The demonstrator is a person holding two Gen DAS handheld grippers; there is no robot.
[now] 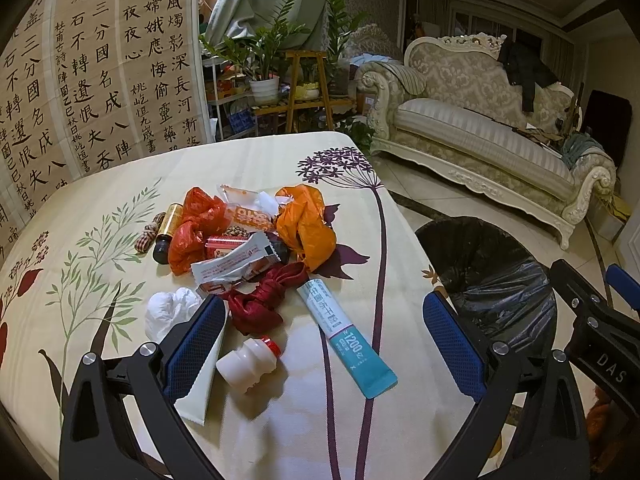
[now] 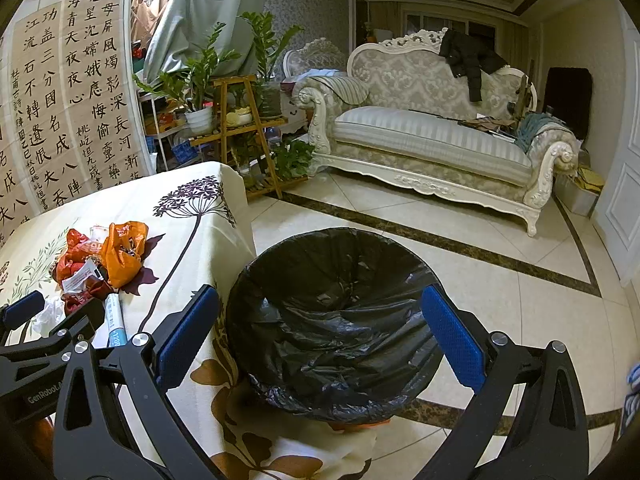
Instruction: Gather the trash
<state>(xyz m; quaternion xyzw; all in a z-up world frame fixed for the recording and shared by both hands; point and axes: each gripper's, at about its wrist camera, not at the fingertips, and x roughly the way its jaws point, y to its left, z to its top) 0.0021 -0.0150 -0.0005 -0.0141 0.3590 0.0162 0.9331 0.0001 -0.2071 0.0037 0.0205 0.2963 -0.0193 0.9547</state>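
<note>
Trash lies heaped on the desk (image 1: 100, 216), which is covered by a flowered cloth: an orange bag (image 1: 306, 224), a red bag (image 1: 196, 228), snack wrappers (image 1: 234, 264), a dark red knotted cloth (image 1: 266, 298), a teal tube (image 1: 346, 330), a small white bottle (image 1: 250, 364) with a red cap, a white tube (image 1: 200, 384), a crumpled tissue (image 1: 168, 310) and a brown vial (image 1: 166, 234). The left tool (image 1: 320, 344) hovers over the near items, its jaws spread wide and holding nothing. The right tool (image 2: 320, 336) is likewise wide open and empty, above the bin (image 2: 336, 320) lined with a black bag, standing on the tiled floor just beside the desk's edge.
</note>
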